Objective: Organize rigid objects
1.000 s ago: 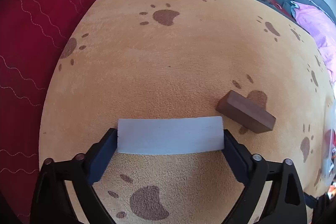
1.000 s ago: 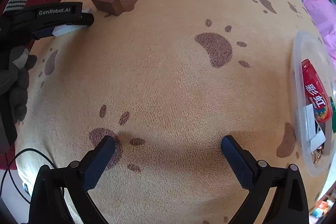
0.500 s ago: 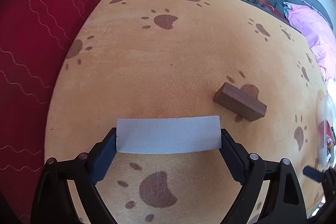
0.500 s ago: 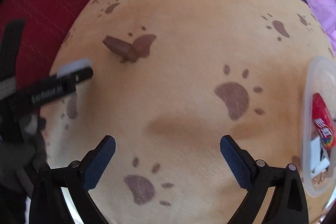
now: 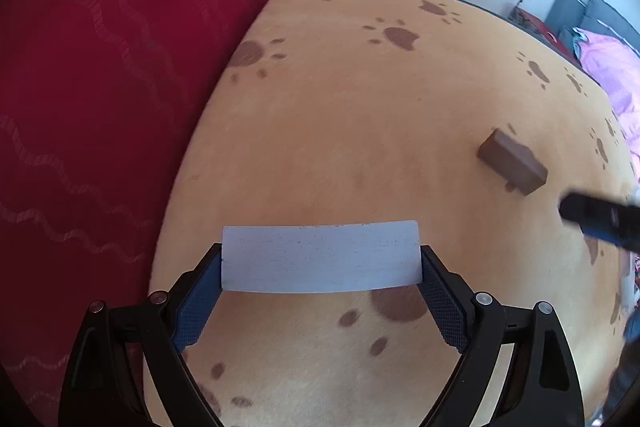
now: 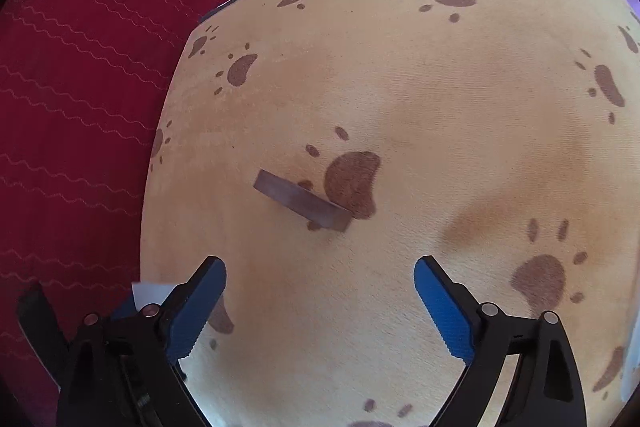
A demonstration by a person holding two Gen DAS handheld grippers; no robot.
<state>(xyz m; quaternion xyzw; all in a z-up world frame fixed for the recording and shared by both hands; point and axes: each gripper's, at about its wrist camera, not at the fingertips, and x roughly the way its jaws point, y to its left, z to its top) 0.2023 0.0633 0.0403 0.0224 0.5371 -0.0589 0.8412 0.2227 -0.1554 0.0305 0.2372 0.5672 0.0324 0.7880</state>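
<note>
Pale grey rectangular block (image 5: 321, 257), held crosswise between the blue pads of the left gripper (image 5: 321, 269), one pad against each short end, and carried clear above the orange paw-print mat (image 5: 320, 131). A corner of the same block shows at the lower left of the right wrist view, behind that gripper's left finger. This piece is judged to be in transit: picked up, not yet deposited.

Brown rectangular block (image 6: 302, 201), lying flat on the mat, touching nothing, its far end just beside a large paw print (image 6: 352, 183). In the left wrist view it sits to the right of the carried block, well apart from it. It has not been collected.

Right gripper (image 6: 320, 301), jaws wide apart with nothing between them (they have just been closing a little). It faces the brown block, which lies ahead of and between the lines of its two fingers but beyond the fingertips (image 6: 214, 269); no contact is visible. A dark, blurred finger of this gripper enters the left wrist view at the right edge, near the brown block.

Progress, as a judgement: one block secured, one still loose on the mat. No container or destination is clearly visible in either view, so how much has already been put away cannot be told. Beyond the mat lies a red quilted cover (image 5: 100, 87).
</note>
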